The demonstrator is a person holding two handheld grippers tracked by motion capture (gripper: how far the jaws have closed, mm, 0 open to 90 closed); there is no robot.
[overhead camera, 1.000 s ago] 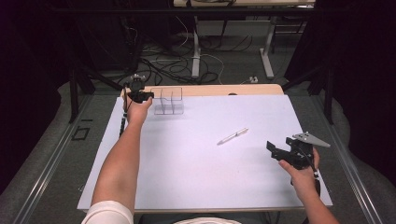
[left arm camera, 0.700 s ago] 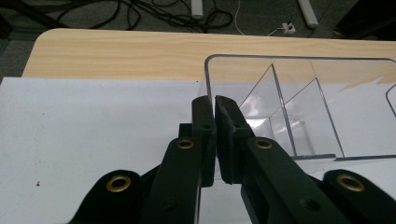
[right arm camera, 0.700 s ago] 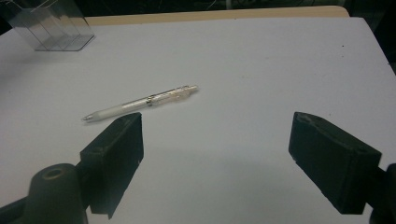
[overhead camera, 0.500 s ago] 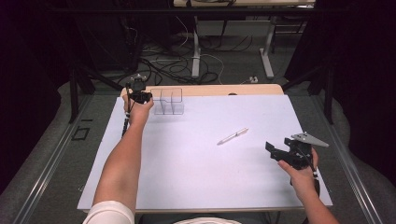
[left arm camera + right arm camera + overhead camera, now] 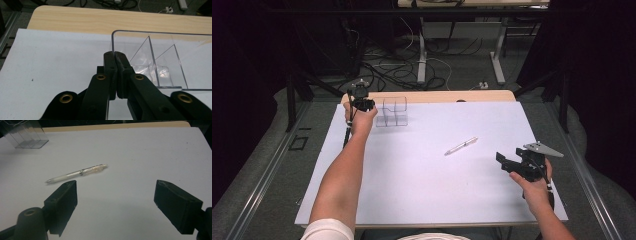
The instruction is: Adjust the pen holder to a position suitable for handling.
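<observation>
one wall of the clear organizer (image 5: 160,57) sits pinched in the left tool (image 5: 115,56).

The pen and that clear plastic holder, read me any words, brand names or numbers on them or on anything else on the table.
None can be read.
Pen: no legible print on its barrel.
Clear holder: bare plastic, no label.
White sheet on the table: blank.

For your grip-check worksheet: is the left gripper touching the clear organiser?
Touching. The left gripper view shows the left gripper with both jaws pinched on the clear organiser's wall edge.
</observation>
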